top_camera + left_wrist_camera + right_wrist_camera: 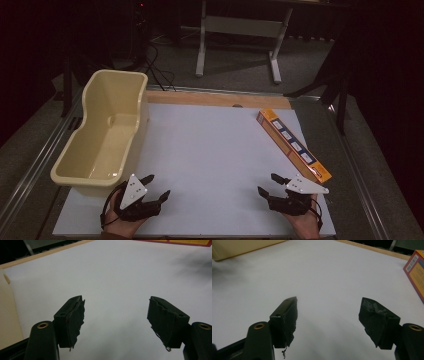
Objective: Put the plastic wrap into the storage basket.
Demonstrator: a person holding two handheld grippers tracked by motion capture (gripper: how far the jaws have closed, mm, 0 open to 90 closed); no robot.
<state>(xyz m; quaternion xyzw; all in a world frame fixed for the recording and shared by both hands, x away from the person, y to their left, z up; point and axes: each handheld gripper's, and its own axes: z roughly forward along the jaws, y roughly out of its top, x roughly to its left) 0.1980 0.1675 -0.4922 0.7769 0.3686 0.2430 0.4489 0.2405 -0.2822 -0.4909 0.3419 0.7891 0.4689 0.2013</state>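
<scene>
A cream plastic tub (102, 131) stands at the left edge of the white table (210, 150), and its wall shows at the left of the left gripper view (7, 322). A long orange box (292, 144) lies at an angle on the right side; its end shows at the right of the right gripper view (417, 272). My left gripper (156, 187) rests near the front edge beside the tub, open, nothing between its jaws (116, 315). My right gripper (270, 184) sits near the front edge just below the box, open and empty (328, 315).
A wooden strip (215, 99) runs along the table's far edge. Beyond it stand the legs of a grey frame (240, 30) on a dark floor, with cables (160, 70) behind the tub. Metal rails (30, 165) flank the table.
</scene>
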